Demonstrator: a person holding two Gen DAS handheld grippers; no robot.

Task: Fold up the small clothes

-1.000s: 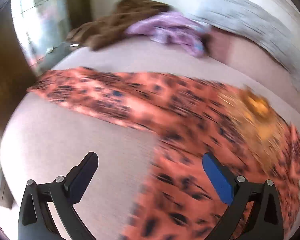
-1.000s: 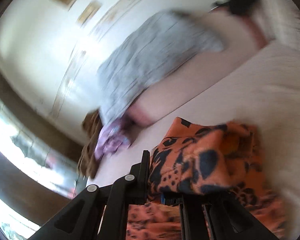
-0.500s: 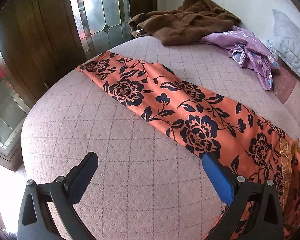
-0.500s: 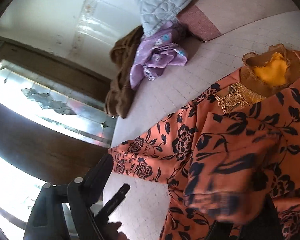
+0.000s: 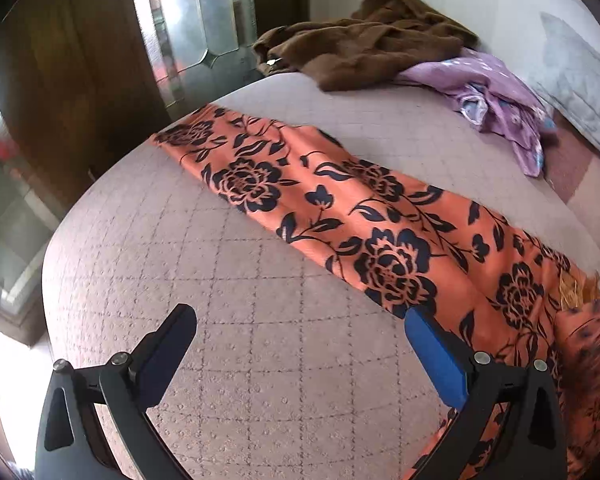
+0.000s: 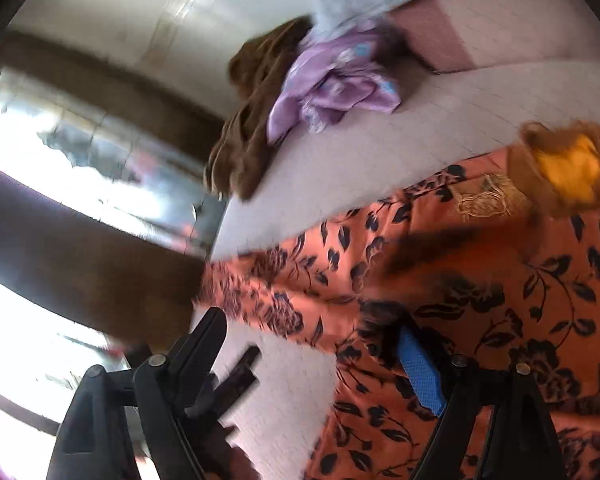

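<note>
**Orange floral garment laid out on a quilted bed**

Quilted pale mauve bed cover carries a long orange garment with a dark navy flower print, spread flat in a band from the far left edge toward the near right; in the right wrist view its gold-embroidered neckline lies at the far right. At the far side rest a crumpled brown fleece blanket and, touching it on the right, a bunched lilac printed cloth. The left hand-held gripper hovers over bare cover, fingers wide apart and empty. The right hand-held gripper is likewise spread wide, its blue-padded finger above the garment, grasping nothing.
</note>
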